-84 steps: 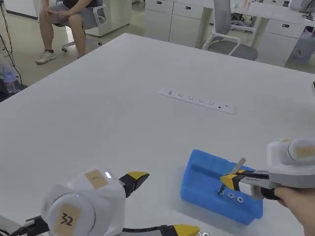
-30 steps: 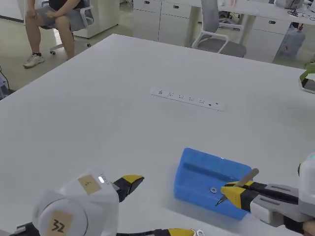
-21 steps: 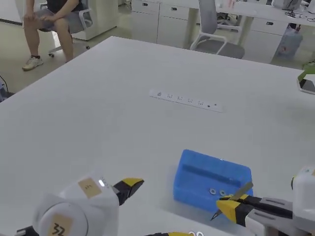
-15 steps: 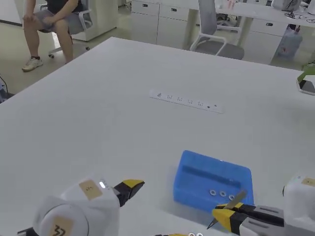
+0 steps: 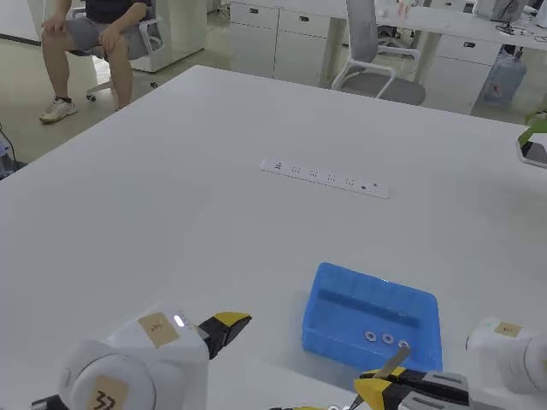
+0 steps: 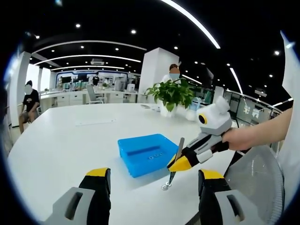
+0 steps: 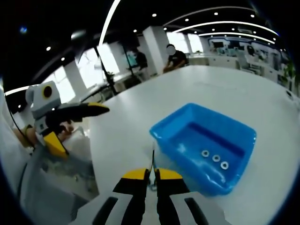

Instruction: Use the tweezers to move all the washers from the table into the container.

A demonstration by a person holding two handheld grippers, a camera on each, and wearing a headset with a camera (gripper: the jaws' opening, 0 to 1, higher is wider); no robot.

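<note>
The blue container [image 5: 342, 309] sits near the table's front edge with three washers [image 5: 387, 339] on its floor [image 7: 216, 158]. My right gripper [image 5: 369, 393] is shut on the tweezers [image 5: 389, 369], in front of the container on the side nearest me. In the left gripper view the tweezers [image 6: 177, 153] point down at a washer on the table [image 6: 165, 187]; I cannot tell if they touch it. My right gripper's [image 7: 151, 172] yellow jaws clamp the tweezers [image 7: 153, 160]. My left gripper [image 6: 154, 172] stands open and holds nothing, left of the container [image 6: 145, 151].
A white power strip [image 5: 325, 178] lies at mid-table. A potted plant [image 6: 171, 96] stands on the far part of the table. Office chairs [image 5: 372, 51] and a seated person [image 5: 90, 34] are beyond the far edge. The tabletop [image 5: 171, 196] is wide.
My right gripper has pulled the tweezers back out of the container toward me and lowered them in front of it. Three washers now show on the container's floor. The left gripper has stayed put.
</note>
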